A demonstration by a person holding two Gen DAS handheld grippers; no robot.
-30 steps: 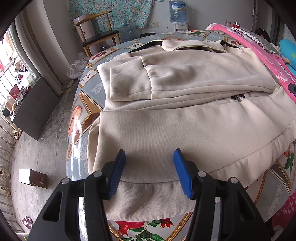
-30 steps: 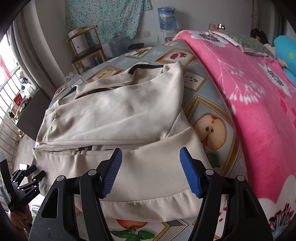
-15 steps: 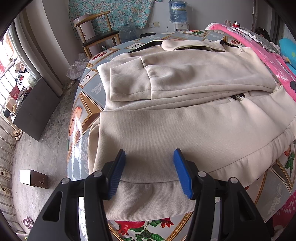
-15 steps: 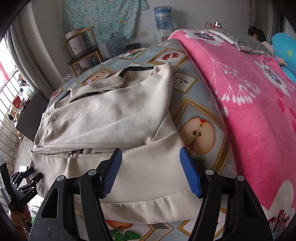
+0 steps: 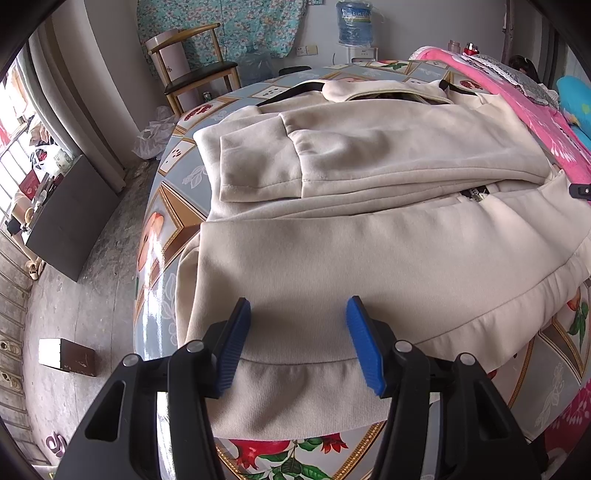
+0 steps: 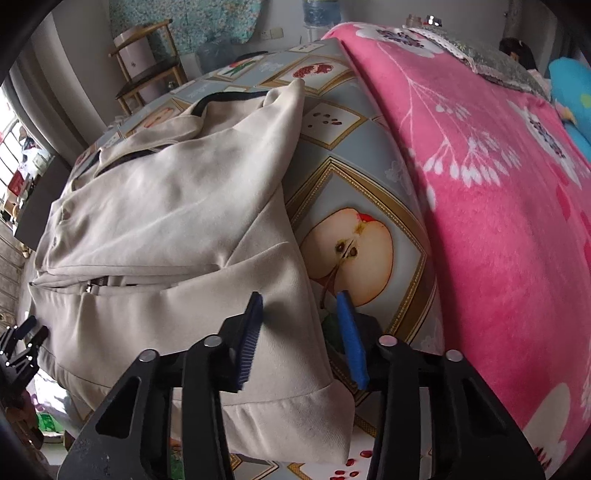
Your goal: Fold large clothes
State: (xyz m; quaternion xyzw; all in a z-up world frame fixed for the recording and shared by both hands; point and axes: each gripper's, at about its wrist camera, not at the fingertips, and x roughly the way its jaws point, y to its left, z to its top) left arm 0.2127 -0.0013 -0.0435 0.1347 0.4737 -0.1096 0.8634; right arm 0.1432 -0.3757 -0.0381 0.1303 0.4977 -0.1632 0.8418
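Observation:
A cream jacket [image 5: 369,240] lies flat on the fruit-patterned tablecloth [image 5: 166,221], sleeves folded across its chest. My left gripper [image 5: 299,343] hovers open over the near hem, with flat fabric below its blue pads [image 5: 236,347]. In the right wrist view the jacket [image 6: 166,221] fills the left half. My right gripper [image 6: 303,332] straddles the jacket's right side edge near the hem corner. Its jaws are closing with that edge between them, and the fabric still lies flat, not pinched. The left gripper [image 6: 18,343] shows at the far left of that view.
A pink flowered blanket [image 6: 498,184] covers the surface right of the jacket. A wooden chair [image 5: 199,70], a water bottle [image 5: 354,22] and a dark cabinet [image 5: 70,218] stand beyond the table's left edge. A small box [image 5: 66,356] sits on the floor.
My right gripper has slid right and down to the jacket's side edge, and its jaws have narrowed. The left gripper and the jacket have stayed as they were.

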